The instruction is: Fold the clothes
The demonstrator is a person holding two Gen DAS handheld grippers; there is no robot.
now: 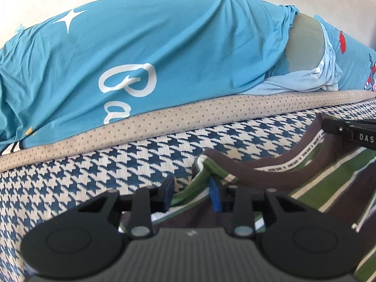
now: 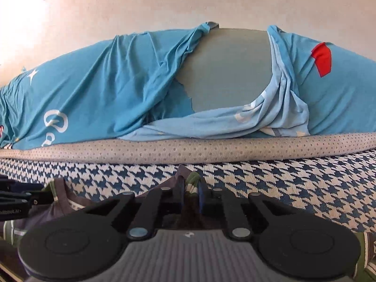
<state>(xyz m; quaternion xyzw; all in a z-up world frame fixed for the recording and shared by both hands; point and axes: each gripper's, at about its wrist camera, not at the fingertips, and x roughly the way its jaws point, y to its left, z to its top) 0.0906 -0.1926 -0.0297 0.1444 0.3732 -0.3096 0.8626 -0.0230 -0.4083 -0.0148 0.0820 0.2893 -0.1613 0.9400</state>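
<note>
A shirt [image 1: 317, 181] with green, white and brown stripes and a brown collar [image 1: 270, 166] lies on a blue-and-white houndstooth cover [image 1: 94, 171]. My left gripper [image 1: 191, 193] is shut on the shirt's shoulder edge left of the collar, with striped cloth bunched between its blue pads. On the other side of the collar my right gripper [image 2: 190, 195] is shut on a pinched fold of the shirt [image 2: 191, 181]. Each wrist view catches the other tool: the right gripper [image 1: 329, 127] at the collar's far end, the left gripper [image 2: 35, 198] at the left edge. Most of the shirt body is hidden below the grippers.
A beige dotted band [image 1: 164, 119] borders the far edge of the cover. Behind it rises a bright blue cloth [image 1: 164, 47] with white lettering and a star, draped over a grey cushion [image 2: 225, 70]. A pale wall [image 2: 188, 0] stands at the back.
</note>
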